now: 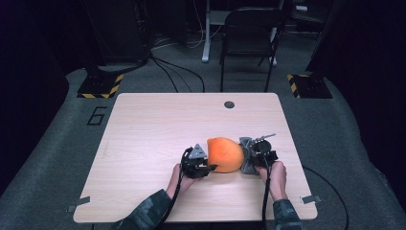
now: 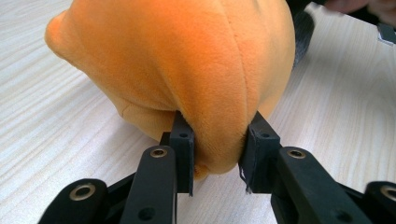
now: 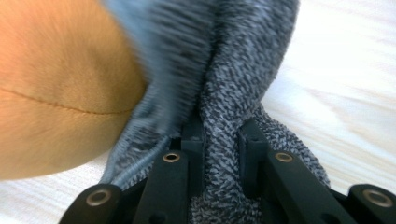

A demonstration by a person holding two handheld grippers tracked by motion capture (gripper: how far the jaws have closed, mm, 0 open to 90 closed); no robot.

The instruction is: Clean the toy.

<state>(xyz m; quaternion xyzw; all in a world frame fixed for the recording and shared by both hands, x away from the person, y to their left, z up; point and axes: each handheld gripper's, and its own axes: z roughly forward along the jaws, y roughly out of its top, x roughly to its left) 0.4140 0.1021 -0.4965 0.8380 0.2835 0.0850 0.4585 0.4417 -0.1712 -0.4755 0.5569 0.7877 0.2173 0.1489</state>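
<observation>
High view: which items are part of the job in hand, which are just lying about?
In the job:
- orange plush toy, pinched by the left gripper
- grey knit fabric, clamped in the right gripper, lying against the plush
- table that bears them

Just about:
- folding chair beyond the table
- striped stand bases on the floor
- floor cables

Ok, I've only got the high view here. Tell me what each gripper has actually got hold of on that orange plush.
Observer: The left gripper is shut on a fold of the orange plush toy, near its lower edge.
Operator: Now the right one.
Observer: The right gripper is shut on grey knit fabric, not on the plush.
Operator: Say where that fabric sits.
Observer: It lies right against the plush toy's end, bunched into a ridge between the jaws.
</observation>
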